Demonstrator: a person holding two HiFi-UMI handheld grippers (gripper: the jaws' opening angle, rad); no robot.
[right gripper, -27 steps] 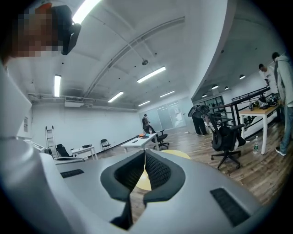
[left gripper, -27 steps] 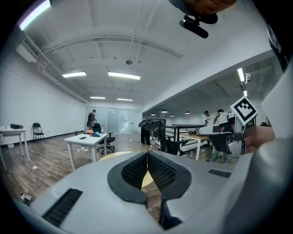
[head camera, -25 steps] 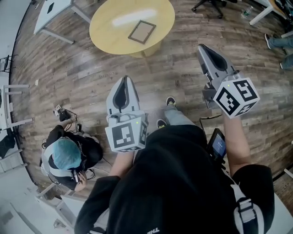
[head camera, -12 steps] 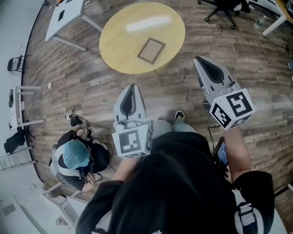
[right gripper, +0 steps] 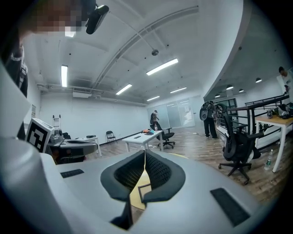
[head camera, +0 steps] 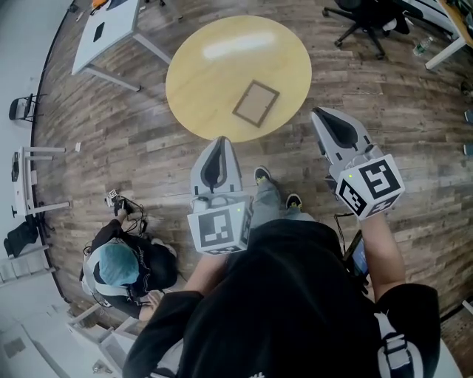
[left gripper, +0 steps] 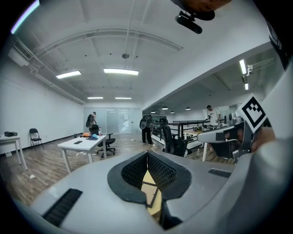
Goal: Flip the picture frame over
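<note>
The picture frame (head camera: 256, 103) lies flat on the round yellow table (head camera: 214, 81), towards its near right side, with a thin dark border and a tan middle. Both grippers hang in the air short of the table and point at it. My left gripper (head camera: 219, 140) is shut and holds nothing; its tips are just before the table's near edge. My right gripper (head camera: 318, 113) is shut too, also with nothing in it, to the right of the table. In the left gripper view the frame (left gripper: 151, 189) shows through the gap below the closed left gripper (left gripper: 147, 154). The right gripper (right gripper: 144, 153) view shows a corner of the frame (right gripper: 145, 191).
A person in a teal cap (head camera: 118, 262) crouches on the wooden floor at the lower left. A white table (head camera: 103, 26) stands at the far left, and a black office chair (head camera: 362, 18) at the far right. My own feet (head camera: 262, 177) are between the grippers.
Both grippers have moved forward towards the round table. The table and the frame now sit lower and nearer in the head view. The jaws stay shut.
</note>
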